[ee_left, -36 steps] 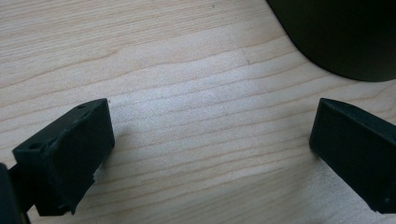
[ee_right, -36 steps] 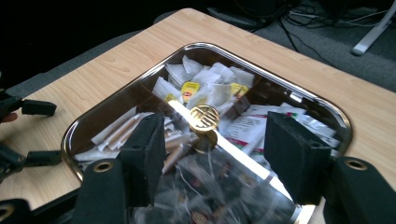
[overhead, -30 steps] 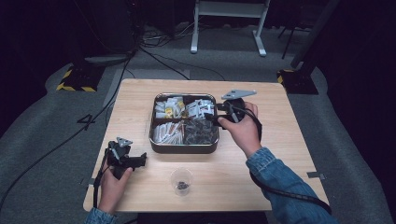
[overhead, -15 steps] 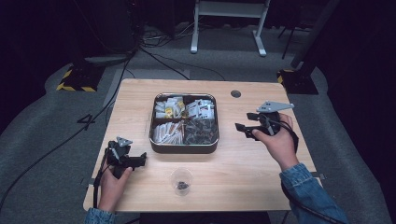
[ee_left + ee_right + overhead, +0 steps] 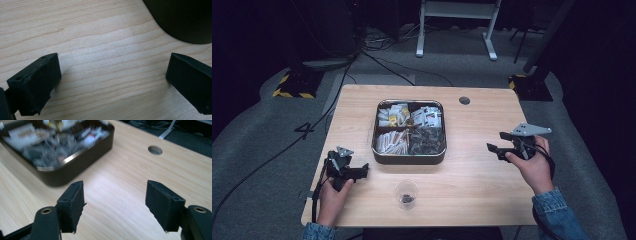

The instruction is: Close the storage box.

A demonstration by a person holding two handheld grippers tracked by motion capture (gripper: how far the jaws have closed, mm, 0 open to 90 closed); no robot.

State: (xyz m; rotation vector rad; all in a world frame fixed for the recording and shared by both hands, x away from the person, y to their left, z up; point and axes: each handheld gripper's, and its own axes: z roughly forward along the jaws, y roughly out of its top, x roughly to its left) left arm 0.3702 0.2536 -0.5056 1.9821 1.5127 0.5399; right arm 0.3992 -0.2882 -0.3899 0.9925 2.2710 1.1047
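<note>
From the high view I see a wooden table (image 5: 362,115) with a dark compartmented tray (image 5: 409,156) at its middle, full of small packets. A small clear cup (image 5: 406,192) stands near the front edge. My left tongs (image 5: 360,172) rest on the table left of the tray; my right tongs (image 5: 493,150) hover well right of it, empty.

In the left gripper view, the left tongs (image 5: 112,82) are spread over bare wood, the tray's (image 5: 182,20) dark corner beyond.

In the right gripper view, the right tongs (image 5: 116,205) gape with nothing between them; the tray (image 5: 75,167) looks blurred, perhaps holding wrapped sachets.
</note>
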